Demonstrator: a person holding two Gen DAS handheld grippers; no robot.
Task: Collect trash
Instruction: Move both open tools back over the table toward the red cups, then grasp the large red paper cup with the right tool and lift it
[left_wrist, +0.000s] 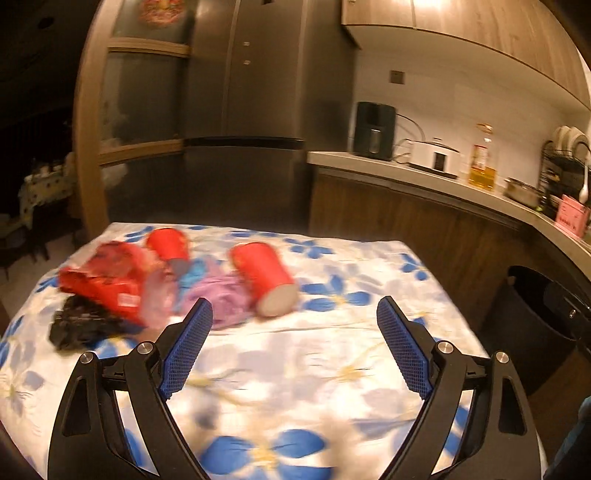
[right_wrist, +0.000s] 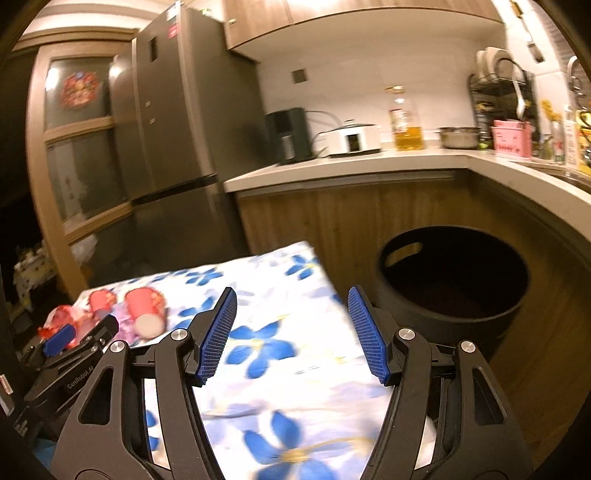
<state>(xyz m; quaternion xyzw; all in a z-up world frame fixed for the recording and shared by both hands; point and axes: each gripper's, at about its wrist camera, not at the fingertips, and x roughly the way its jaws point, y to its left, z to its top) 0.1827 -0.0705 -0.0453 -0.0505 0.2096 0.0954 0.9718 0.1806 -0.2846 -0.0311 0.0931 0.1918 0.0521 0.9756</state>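
Trash lies on the far left of a table with a blue-flowered cloth (left_wrist: 332, 354): a red paper cup on its side (left_wrist: 264, 277), a second red cup (left_wrist: 168, 245), a red wrapper (left_wrist: 107, 280), a purple wrapper (left_wrist: 225, 299) and a black crumpled bag (left_wrist: 79, 325). My left gripper (left_wrist: 295, 314) is open and empty, just short of the pile. My right gripper (right_wrist: 291, 306) is open and empty over the table's right part. The cup on its side (right_wrist: 146, 312) and the left gripper (right_wrist: 70, 343) show at the left of the right wrist view. A black round bin (right_wrist: 454, 280) stands on the floor right of the table.
A kitchen counter (right_wrist: 369, 166) runs behind and to the right with a black appliance (right_wrist: 288, 134), a white cooker (right_wrist: 351, 138), an oil bottle (right_wrist: 404, 122), a metal bowl (right_wrist: 458, 136) and a dish rack (right_wrist: 502, 85). A grey fridge (left_wrist: 251, 110) stands behind the table.
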